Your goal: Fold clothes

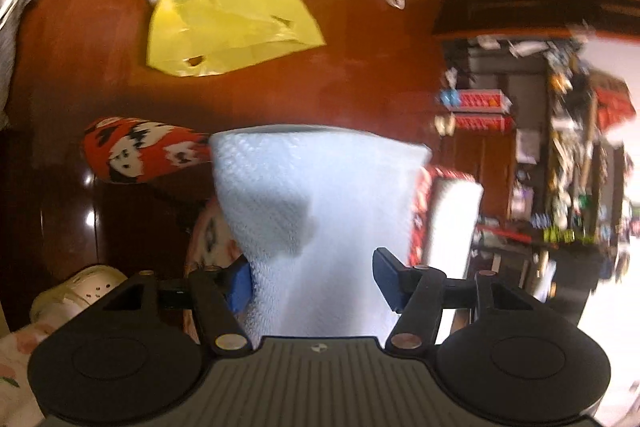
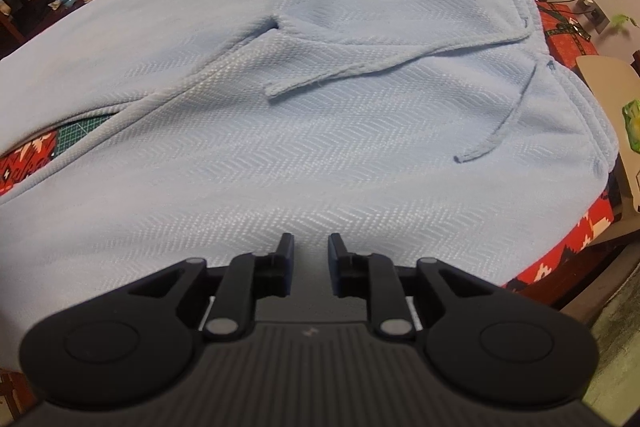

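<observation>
Light blue hoodie (image 2: 320,87) spread flat, filling most of right wrist view, over red patterned cloth (image 2: 560,259) visible at lower right. Right gripper (image 2: 311,247) low centre, jaws narrowly parted, nothing between, poised over hoodie fabric. Left wrist view only: fold of same hoodie (image 1: 320,195) raised at centre frame between parted jaws of left gripper (image 1: 312,279); pad contact unclear. Yellow plastic bag (image 1: 224,11) upper left on dark wooden floor (image 1: 360,75).
</observation>
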`<state>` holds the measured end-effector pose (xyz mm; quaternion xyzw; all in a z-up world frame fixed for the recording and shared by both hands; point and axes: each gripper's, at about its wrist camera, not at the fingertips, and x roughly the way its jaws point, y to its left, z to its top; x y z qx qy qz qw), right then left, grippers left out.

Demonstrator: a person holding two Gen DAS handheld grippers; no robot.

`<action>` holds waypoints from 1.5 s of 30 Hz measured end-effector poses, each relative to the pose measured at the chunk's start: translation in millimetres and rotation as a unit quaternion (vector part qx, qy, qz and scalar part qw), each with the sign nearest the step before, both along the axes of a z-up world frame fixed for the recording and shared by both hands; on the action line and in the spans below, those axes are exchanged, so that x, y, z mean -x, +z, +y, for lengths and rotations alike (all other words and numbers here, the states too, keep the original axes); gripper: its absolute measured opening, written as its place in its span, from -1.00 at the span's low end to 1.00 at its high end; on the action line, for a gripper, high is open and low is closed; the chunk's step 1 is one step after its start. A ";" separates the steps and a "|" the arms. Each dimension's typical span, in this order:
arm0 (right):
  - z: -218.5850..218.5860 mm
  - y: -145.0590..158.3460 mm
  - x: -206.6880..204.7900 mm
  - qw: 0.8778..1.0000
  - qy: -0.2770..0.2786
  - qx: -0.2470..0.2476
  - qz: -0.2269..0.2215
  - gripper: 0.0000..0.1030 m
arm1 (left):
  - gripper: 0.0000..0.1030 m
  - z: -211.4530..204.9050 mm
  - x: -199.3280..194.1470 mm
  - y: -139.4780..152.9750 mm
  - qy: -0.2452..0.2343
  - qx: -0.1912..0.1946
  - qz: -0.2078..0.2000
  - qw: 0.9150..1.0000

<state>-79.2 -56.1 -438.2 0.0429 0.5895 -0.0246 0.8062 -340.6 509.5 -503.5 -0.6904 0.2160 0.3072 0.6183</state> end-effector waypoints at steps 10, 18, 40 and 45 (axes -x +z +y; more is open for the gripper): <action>-3.7 -4.6 0.5 1.000 -0.001 0.001 0.006 -0.57 | -0.19 -54.4 -82.0 65.4 -0.294 -0.318 0.170 0.885; -15.8 -7.5 1.7 1.000 -0.016 -0.004 0.007 -0.56 | -0.24 -62.1 -116.3 67.6 -0.344 -0.376 0.195 0.838; -110.6 17.1 27.9 0.975 -0.204 -0.080 -0.032 -0.54 | -0.85 0.4 -73.7 17.6 -0.094 -0.099 0.258 0.956; -201.2 24.7 57.2 0.942 -0.323 -0.056 -0.063 -0.53 | -0.87 -1.2 -91.4 21.6 -0.130 -0.119 0.298 0.938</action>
